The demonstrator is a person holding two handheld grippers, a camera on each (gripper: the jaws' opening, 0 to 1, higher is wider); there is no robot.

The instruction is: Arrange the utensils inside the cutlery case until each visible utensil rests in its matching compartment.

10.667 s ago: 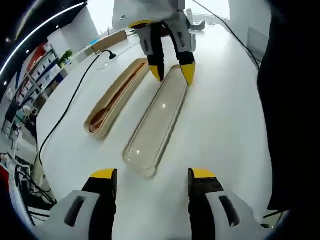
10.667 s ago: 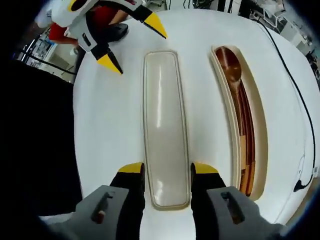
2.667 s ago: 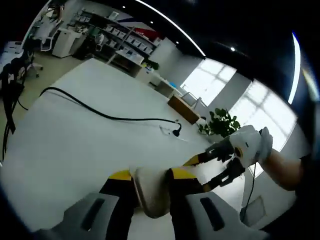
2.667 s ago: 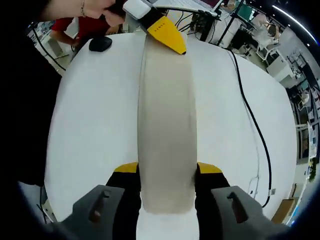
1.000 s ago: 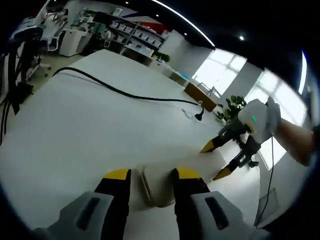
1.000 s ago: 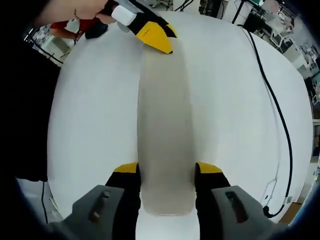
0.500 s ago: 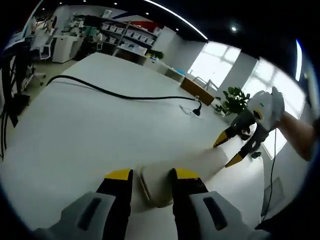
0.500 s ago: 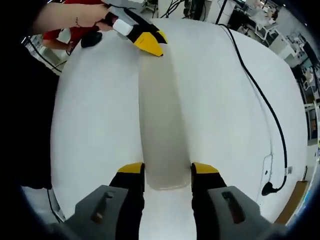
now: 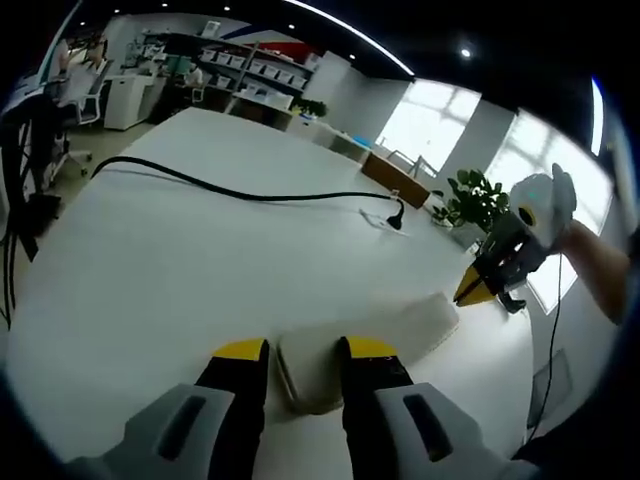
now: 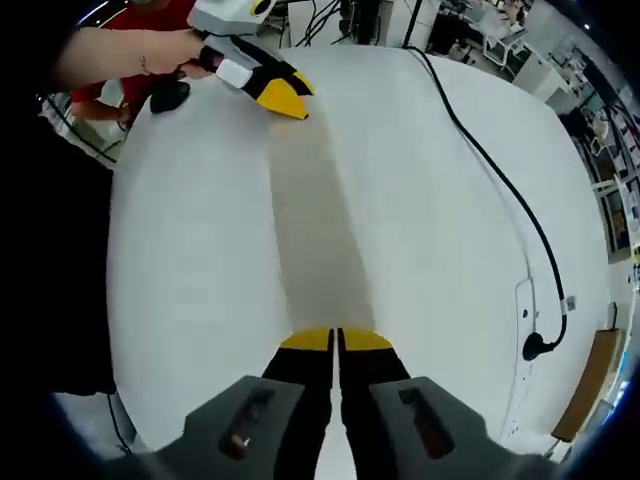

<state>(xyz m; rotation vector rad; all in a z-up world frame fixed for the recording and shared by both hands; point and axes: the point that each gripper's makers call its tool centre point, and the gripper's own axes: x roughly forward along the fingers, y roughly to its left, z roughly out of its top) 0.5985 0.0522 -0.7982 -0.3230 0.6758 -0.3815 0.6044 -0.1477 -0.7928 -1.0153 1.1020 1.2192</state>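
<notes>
The closed beige cutlery case (image 9: pixel 400 325) lies lengthwise on the white table (image 9: pixel 150 270), lid on, so the utensils are hidden. My left gripper (image 9: pixel 304 350) straddles its near end, jaws pressed on both sides. In the right gripper view the same case (image 10: pixel 315 230) runs away from me to the left gripper (image 10: pixel 280 100) at its far end. My right gripper (image 10: pixel 337 340) is shut with nothing in it, tips just short of the case's near end. It also hovers off the case's far end in the left gripper view (image 9: pixel 472 292).
A black cable (image 9: pixel 250 190) crosses the table behind the case and ends in a plug (image 10: pixel 535 347) near the right edge. A black mouse (image 10: pixel 170 95) sits by a person's hand (image 10: pixel 150 50). A wooden box (image 9: pixel 395 180) stands at the far edge.
My right gripper has let go of the case's end, backed off a little and shut empty. The left gripper keeps its hold on the other end.
</notes>
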